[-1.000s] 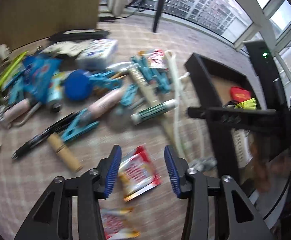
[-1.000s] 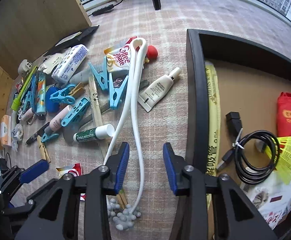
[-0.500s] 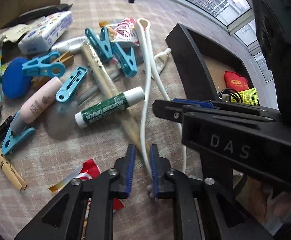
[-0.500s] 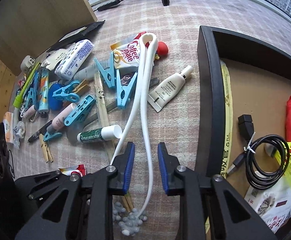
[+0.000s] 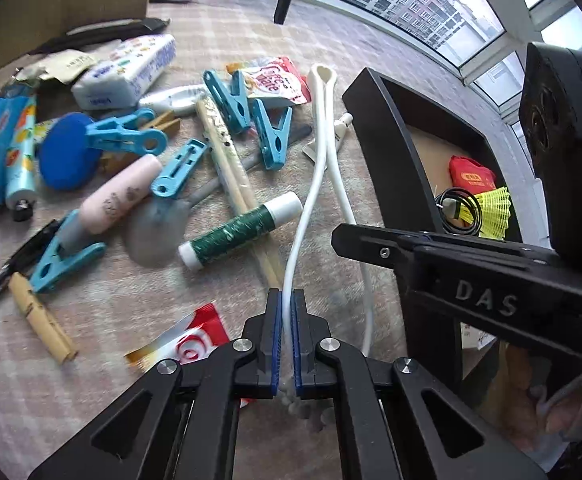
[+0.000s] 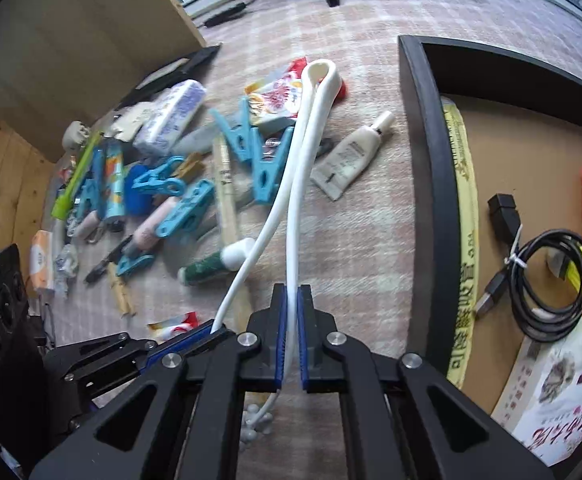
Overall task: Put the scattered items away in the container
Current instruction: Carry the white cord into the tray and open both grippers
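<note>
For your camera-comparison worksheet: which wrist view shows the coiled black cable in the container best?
The right wrist view. There the black cable lies whole and unobstructed on the floor of the container, its tie and plugs visible. In the left wrist view only a small arc of it shows, behind the right gripper and beside the yellow shuttlecock.

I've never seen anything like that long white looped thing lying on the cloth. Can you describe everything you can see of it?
The white looped strip looks like smooth, bendy plastic or rubber, folded into a hairpin. Its closed bend lies far off beside the red-and-white sachet; its two strands run back across the checked cloth, beside the black tray. Small white beads cluster at the near end. The left hand-held gripper pinches one strand, the right hand-held gripper the other; both have just closed.
</note>
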Demonstrator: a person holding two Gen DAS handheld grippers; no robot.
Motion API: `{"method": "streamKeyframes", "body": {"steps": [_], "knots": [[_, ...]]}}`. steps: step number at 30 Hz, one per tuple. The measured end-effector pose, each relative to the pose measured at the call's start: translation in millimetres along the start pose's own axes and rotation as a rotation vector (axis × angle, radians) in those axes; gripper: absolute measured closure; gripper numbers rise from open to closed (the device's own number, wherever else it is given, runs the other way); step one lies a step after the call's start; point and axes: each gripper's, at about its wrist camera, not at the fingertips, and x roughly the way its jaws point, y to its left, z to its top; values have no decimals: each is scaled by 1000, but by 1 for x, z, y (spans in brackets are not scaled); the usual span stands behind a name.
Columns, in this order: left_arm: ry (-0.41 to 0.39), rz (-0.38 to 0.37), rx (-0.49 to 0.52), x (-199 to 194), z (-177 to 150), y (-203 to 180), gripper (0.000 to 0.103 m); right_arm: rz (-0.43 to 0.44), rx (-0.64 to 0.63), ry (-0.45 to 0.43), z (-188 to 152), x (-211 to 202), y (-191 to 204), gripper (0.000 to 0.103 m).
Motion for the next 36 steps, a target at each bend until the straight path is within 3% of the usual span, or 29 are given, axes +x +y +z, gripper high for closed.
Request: {"method": "streamKeyframes", "body": {"steps": [10, 16, 22, 32, 36], "knots": [[-45, -9, -2, -25, -4, -4, 99, 65, -2, -38, -15, -26, 13, 97], [-79, -44, 40, -38, 4, -37, 99, 60, 15, -97, -20, -55, 3, 97], [-89, -88, 124, -39, 13, -87, 99, 23, 68, -175, -30, -98, -32, 97], [-62, -165, 279, -12, 25, -192, 99, -74, 207, -267, -54, -165, -123, 97], [-74, -157, 324, -6, 26, -225, 97, -133, 230, -289, -62, -184, -149, 96]]}}
